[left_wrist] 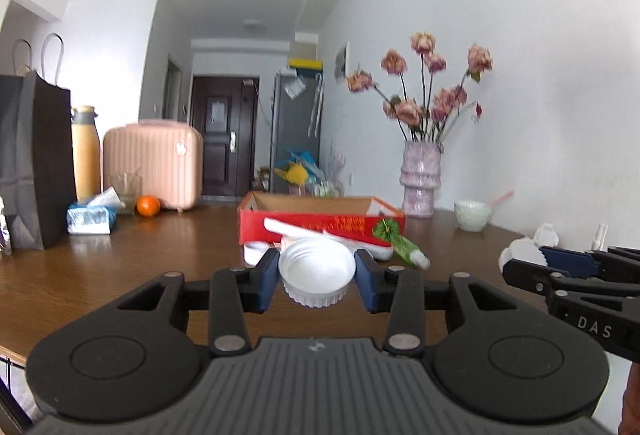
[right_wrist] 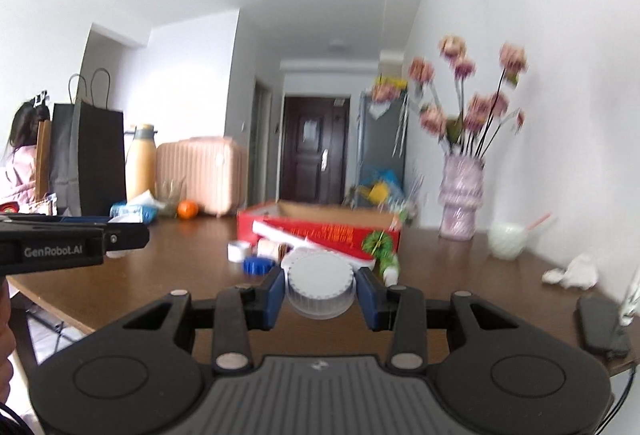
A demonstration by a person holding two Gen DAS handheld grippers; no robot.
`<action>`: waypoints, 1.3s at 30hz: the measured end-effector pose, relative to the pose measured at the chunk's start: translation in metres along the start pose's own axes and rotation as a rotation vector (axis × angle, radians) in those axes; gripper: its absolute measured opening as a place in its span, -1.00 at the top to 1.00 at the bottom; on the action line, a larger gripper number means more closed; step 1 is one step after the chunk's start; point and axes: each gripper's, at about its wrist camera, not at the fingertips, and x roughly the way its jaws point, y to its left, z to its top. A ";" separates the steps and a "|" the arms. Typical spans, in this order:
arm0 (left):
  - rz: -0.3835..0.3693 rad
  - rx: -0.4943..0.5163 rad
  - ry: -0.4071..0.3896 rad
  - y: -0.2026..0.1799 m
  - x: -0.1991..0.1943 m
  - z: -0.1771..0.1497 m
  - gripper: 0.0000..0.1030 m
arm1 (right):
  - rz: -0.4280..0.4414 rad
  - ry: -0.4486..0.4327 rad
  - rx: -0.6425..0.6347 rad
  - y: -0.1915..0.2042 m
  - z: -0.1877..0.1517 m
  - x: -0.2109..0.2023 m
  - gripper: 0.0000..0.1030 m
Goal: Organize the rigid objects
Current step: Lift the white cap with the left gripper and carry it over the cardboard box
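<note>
A white ribbed plastic lid (left_wrist: 317, 271), turned hollow side up, is clamped between the blue pads of the left gripper (left_wrist: 316, 277) and is carried above the brown wooden table (left_wrist: 160, 267); a second white ribbed plastic lid (right_wrist: 320, 285), shown flat top up, is pinched in the same way by the right gripper (right_wrist: 321, 289). Both tongs are thus drawn in narrow on their loads, with neither lid seen to rest on the table. The red cardboard box with an open top (left_wrist: 320, 227) is placed just ahead of both grippers, and a white and red tube (left_wrist: 320, 235) and a green tube (left_wrist: 408, 251) are leaned or laid against its front wall. A blue ribbed cap (right_wrist: 258, 266) and a small roll of white tape (right_wrist: 239, 250) are left on the table near the box. The step in hand is judged to be the carrying of 2 lids toward the box. For the next move, each lid would need to be lifted over the front wall and let go inside, 1 at a time, so that the tubes are not knocked. A pale green bowl (left_wrist: 472, 215) and a lilac ceramic vase of dried pink flowers (left_wrist: 420, 179) are kept well apart, at the right
</note>
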 end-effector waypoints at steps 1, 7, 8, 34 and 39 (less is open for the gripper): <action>0.006 0.002 -0.015 0.001 -0.004 0.000 0.21 | -0.007 -0.016 -0.003 0.003 0.000 -0.003 0.25; 0.038 -0.006 -0.065 0.007 -0.017 0.002 0.21 | -0.025 -0.071 0.014 0.013 0.005 -0.012 0.25; 0.041 -0.007 -0.074 0.009 -0.017 0.003 0.21 | -0.024 -0.076 0.014 0.014 0.005 -0.012 0.25; 0.054 0.015 -0.131 0.060 0.114 0.063 0.21 | -0.072 -0.142 0.051 -0.005 0.064 0.114 0.25; 0.045 0.011 -0.158 0.073 0.164 0.096 0.21 | -0.046 -0.154 0.113 -0.025 0.092 0.157 0.25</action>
